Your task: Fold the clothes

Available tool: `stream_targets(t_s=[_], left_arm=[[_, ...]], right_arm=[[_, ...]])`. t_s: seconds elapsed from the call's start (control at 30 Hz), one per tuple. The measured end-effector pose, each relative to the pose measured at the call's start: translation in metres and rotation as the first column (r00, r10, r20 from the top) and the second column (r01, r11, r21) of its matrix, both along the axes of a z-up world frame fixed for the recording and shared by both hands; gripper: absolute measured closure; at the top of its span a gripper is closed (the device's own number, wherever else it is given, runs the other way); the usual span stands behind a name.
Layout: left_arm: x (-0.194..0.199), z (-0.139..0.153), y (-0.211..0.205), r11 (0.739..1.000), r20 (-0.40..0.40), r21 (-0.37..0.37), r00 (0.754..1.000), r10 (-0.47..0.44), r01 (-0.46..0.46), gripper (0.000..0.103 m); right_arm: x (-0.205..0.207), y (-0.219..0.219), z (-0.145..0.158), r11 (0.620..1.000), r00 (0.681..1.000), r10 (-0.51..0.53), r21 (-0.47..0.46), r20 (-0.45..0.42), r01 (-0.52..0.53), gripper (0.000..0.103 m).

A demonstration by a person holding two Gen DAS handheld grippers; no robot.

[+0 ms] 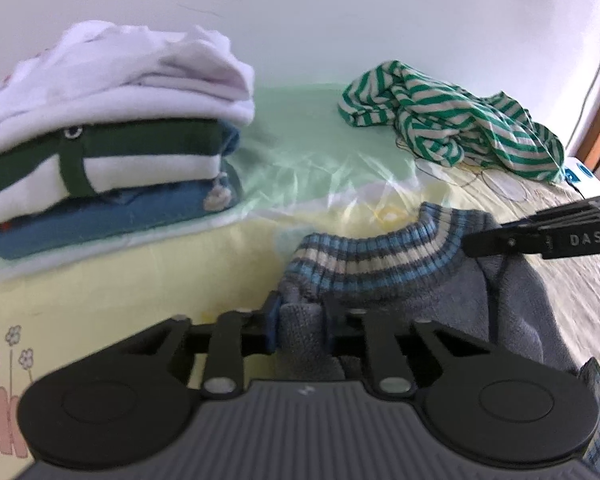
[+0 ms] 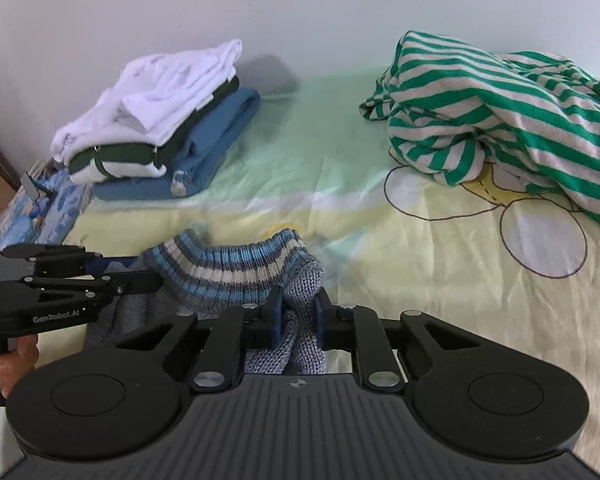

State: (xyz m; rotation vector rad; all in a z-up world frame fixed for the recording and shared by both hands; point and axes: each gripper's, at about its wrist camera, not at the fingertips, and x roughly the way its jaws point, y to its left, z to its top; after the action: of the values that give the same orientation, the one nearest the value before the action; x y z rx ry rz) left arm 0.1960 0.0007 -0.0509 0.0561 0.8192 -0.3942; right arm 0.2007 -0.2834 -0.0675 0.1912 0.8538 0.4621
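Bed (image 2: 440,280) | left gripper (image 2: 148,278): "GenRobot.AI" | right gripper (image 1: 470,246): "DAS"

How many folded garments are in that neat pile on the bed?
3 that I can see: a white one on top, a green-and-white one in the middle, a blue one at the bottom. More could hide between layers.

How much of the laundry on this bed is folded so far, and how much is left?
Done: a neat stack of folded clothes, white on top, blue at the bottom. In hand: the left gripper and right gripper each pinch the grey-blue knitted sweater with a striped ribbed band. Left: the green-and-white striped garment lies crumpled on the yellow bedsheet.
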Motion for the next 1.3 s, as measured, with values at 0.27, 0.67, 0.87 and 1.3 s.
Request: stream_targets(t_s=[0.27, 0.67, 0.87, 1.3], left_arm=[[-0.014, 0.019, -0.005, 0.998, 0.067, 0.053, 0.998, 0.012, -0.016, 0.089], [-0.04, 0.043, -0.006, 0.996, 0.136, 0.087, 0.991, 0.007, -0.019, 0.089], [-0.058, 0.056, -0.005, 0.997, 0.163, 0.081, 0.987, 0.004, -0.017, 0.089], [-0.094, 0.078, -0.001, 0.997, 0.193, 0.07, 0.981, 0.014, -0.028, 0.09]], right_arm=[[-0.013, -0.002, 0.015, 0.999, 0.997, 0.023, 0.034, 0.069, -0.025, 0.088], [-0.04, -0.001, 0.04, 0.998, 0.987, 0.058, 0.019, 0.151, -0.061, 0.088], [-0.058, -0.006, 0.053, 0.997, 0.981, 0.065, 0.033, 0.18, -0.072, 0.088], [-0.089, -0.009, 0.069, 0.995, 0.975, 0.074, 0.044, 0.21, -0.085, 0.088]])
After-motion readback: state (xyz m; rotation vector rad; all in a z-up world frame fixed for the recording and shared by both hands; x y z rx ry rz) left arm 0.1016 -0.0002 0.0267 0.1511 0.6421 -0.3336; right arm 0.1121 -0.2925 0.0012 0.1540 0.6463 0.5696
